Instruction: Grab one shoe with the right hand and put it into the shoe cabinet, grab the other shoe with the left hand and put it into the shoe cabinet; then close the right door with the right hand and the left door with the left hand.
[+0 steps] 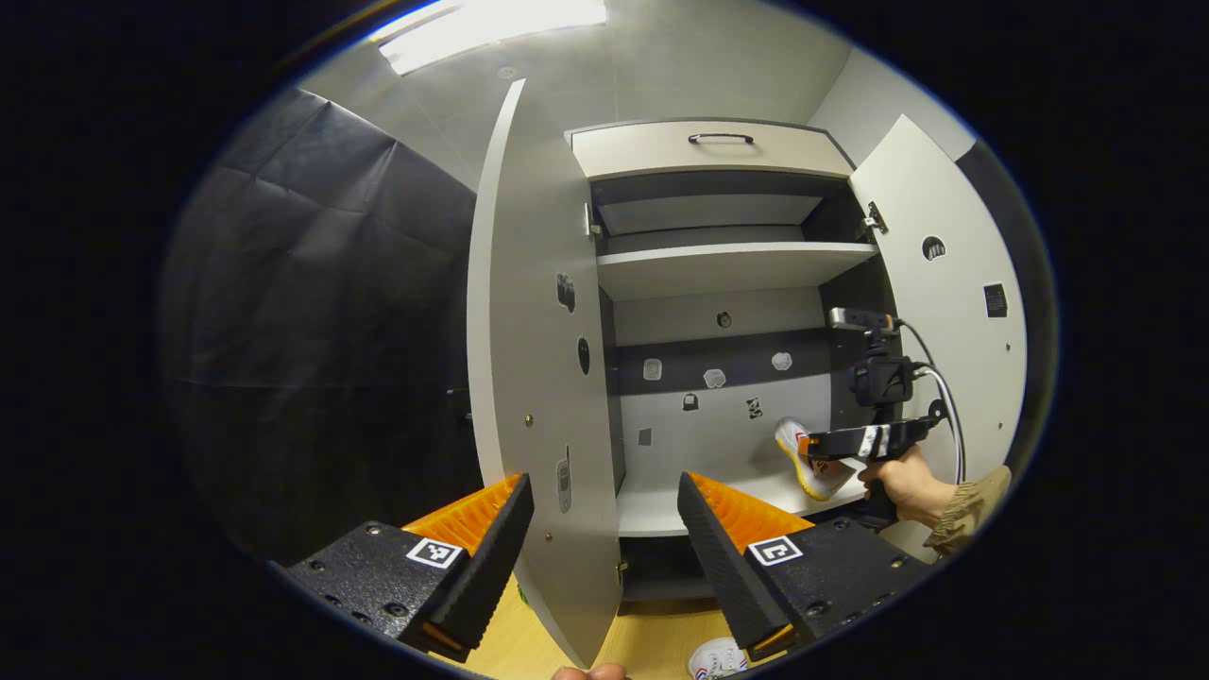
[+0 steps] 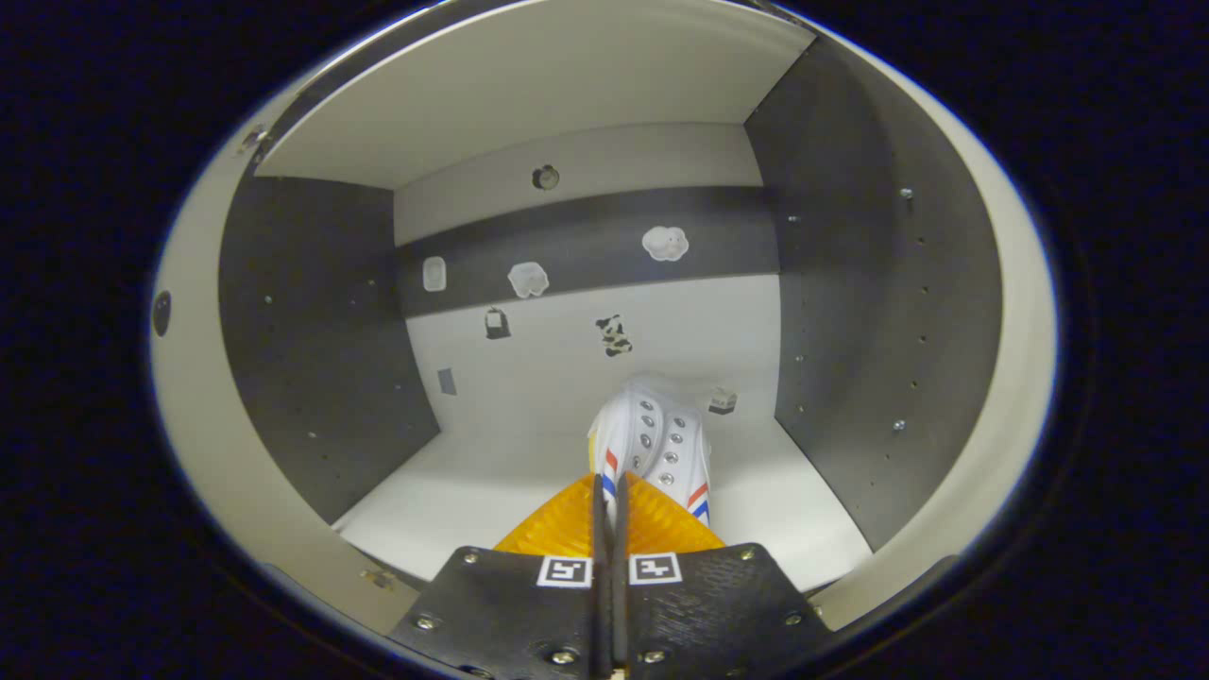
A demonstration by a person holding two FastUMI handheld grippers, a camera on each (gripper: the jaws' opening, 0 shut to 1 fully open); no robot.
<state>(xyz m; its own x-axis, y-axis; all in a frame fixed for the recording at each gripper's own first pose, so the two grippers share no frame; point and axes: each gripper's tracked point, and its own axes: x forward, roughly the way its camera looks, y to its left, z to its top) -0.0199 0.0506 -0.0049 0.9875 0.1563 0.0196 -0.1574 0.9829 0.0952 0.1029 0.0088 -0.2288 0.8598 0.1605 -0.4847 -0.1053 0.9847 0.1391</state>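
- Closest to the lens in the left gripper view, the left gripper (image 1: 604,529) had its jaws spread wide with nothing between them; the fingers (image 1: 491,557) were wedge-shaped with ribbed inner faces.
- Through that gap stood the edge of the left door (image 1: 543,378), a flat, smooth pale panel swung open, over a light wood-grain floor (image 1: 661,642).
- Just below the left gripper, on the floor, peeked the second shoe (image 1: 716,658), white, only partly visible.
- In the right gripper view, the right gripper (image 2: 604,515) had its jaws drawn nearly together, pinching the thin heel edge of the white shoe (image 2: 656,439).
- That shoe was canvas-like, with rows of metal eyelets and red and blue stripes, its toe pointing toward the back of the shoe cabinet (image 2: 841,312).
- It sat inside the lower compartment, over the pale smooth bottom shelf (image 2: 472,482); I couldn't tell whether the sole was touching it.
- From the left gripper view, the same shoe was tilted, sole side showing, near the compartment's right side, with a hand (image 1: 902,486) behind the gripper.
- Cabinet side walls were dark and matte with peg holes; small stickers (image 2: 665,243) dotted the back panel.
- The right door (image 1: 945,312) stood open.
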